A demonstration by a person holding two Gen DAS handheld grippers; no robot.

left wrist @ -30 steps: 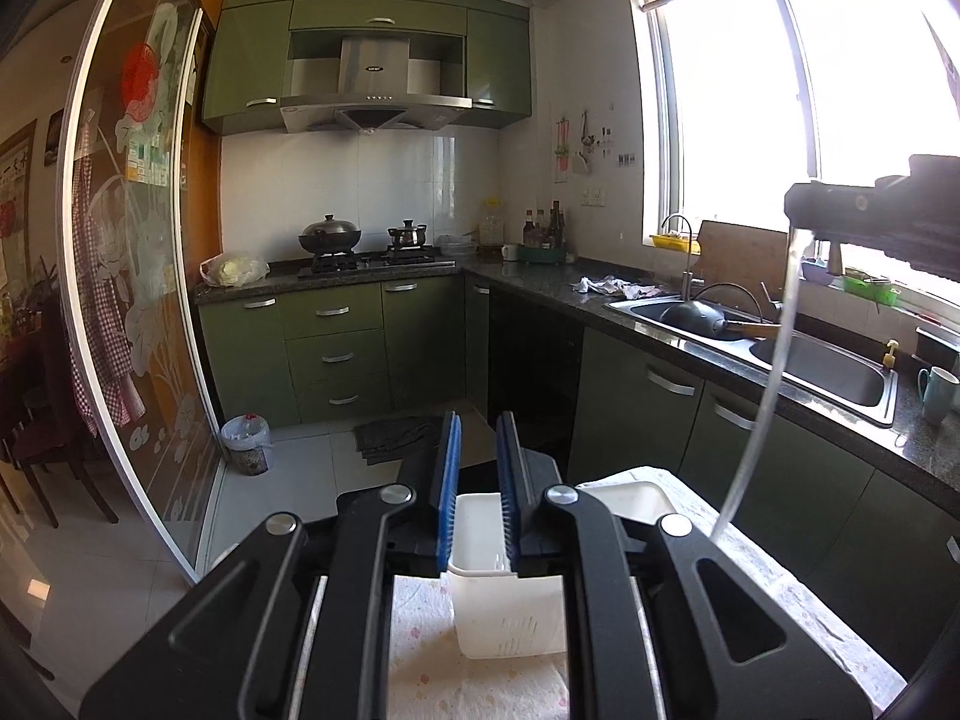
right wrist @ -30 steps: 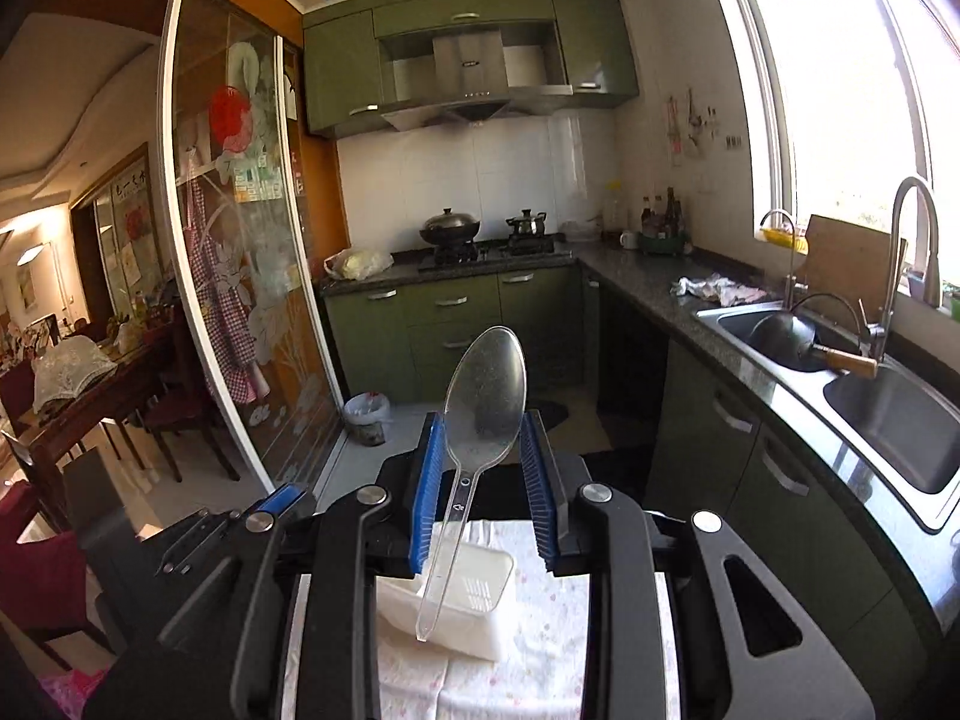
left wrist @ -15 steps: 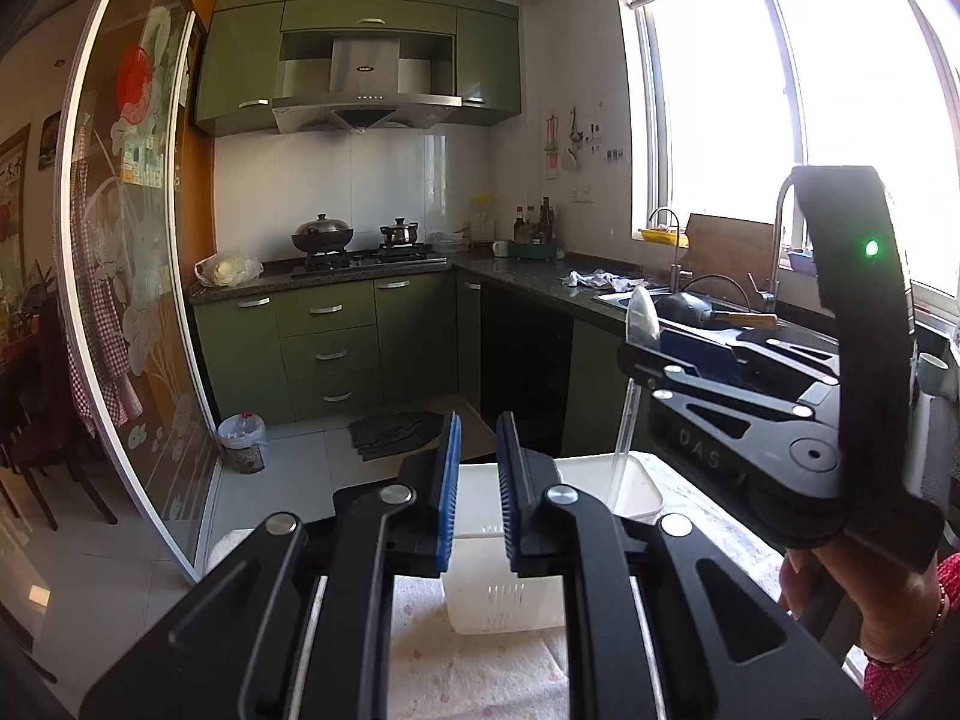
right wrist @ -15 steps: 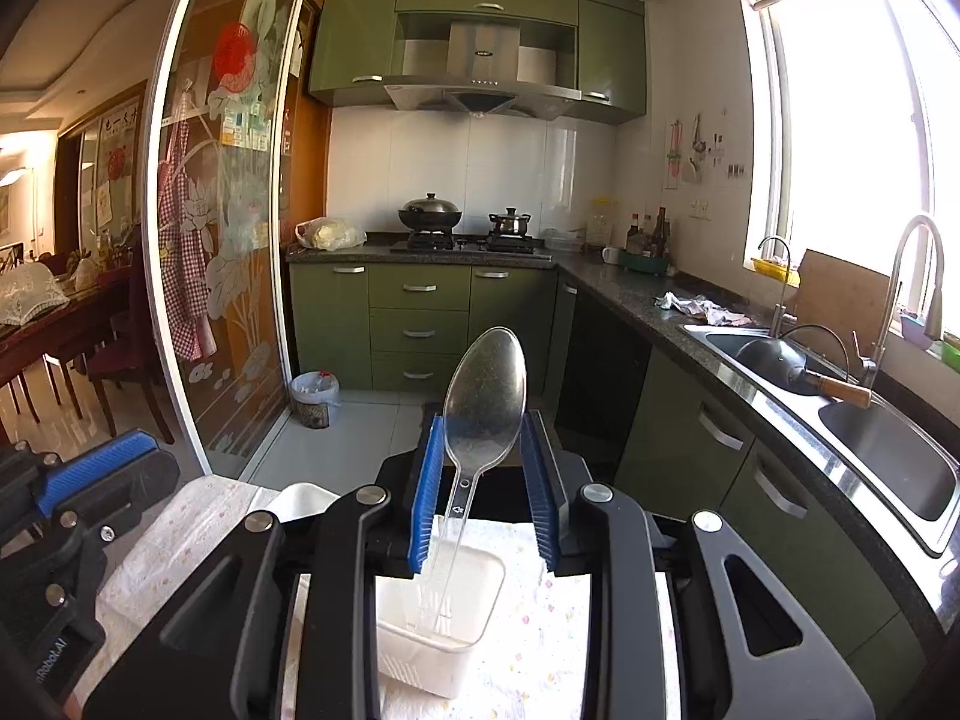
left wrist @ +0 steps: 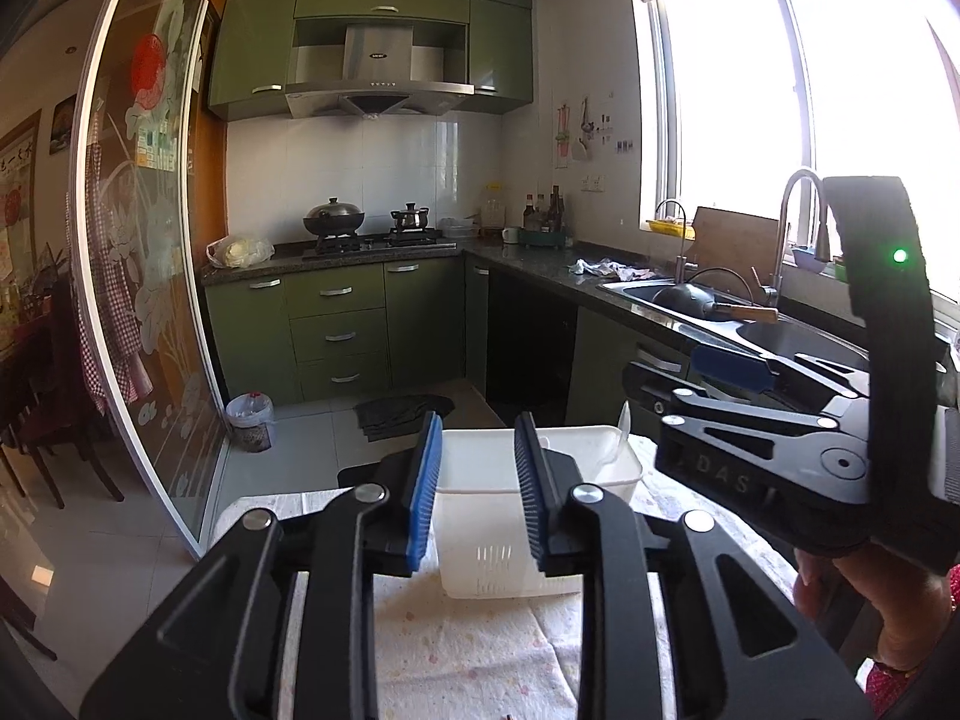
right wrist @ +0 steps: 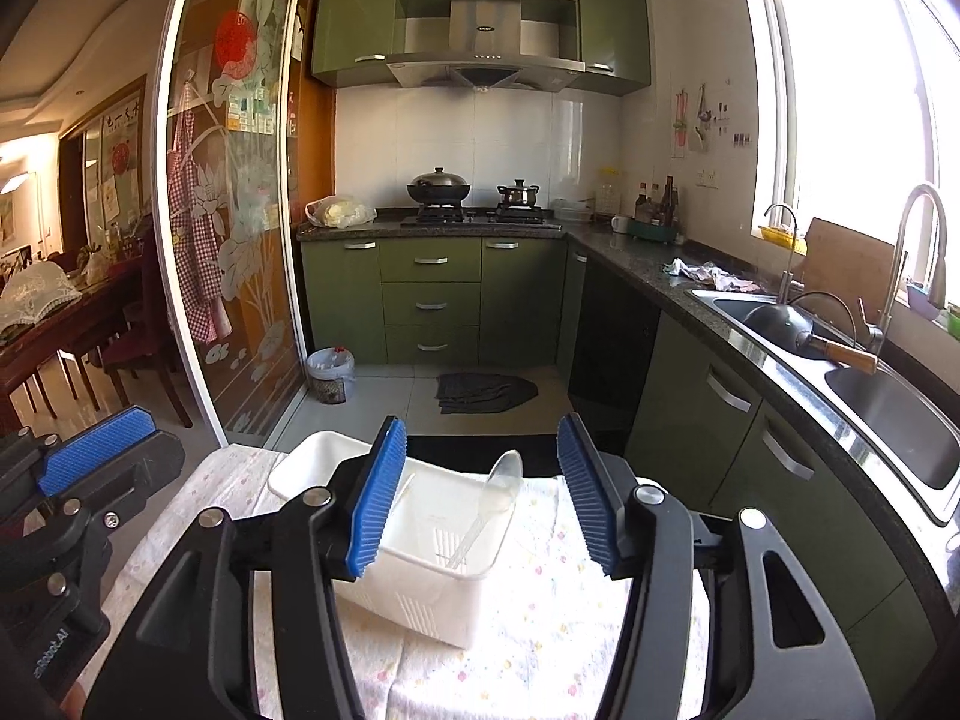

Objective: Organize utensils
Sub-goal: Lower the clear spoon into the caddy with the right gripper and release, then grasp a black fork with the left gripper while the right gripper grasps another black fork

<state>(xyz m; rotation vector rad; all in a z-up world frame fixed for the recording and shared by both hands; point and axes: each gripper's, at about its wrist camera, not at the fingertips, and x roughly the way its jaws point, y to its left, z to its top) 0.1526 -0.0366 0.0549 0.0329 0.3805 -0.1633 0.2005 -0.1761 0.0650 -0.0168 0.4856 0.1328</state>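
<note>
Green kitchen, cloth-covered desk point(right wrist: 540, 630): right claw point(right wrist: 480, 492) just opened, clear plastic spoon point(right wrist: 495, 495) dropped into white basket point(right wrist: 420, 600) ahead; left claw point(left wrist: 474, 495) parting, empty. More utensils unseen.

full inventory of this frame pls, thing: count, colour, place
basket: 1, white, on the table
spoon: 1, clear, leaning inside the basket
tablecloth: 1, white floral, on the table
wok: 1, black, on the stove
pot: 1, steel, on the stove
bin: 1, beside the cabinets
mat: 1, dark, on the floor
pan: 1, black, in the sink
left gripper: 1, blue pads, jaws just opened, around the basket's near wall
right gripper: 1, blue pads, jaws just opened, off the spoon
</note>
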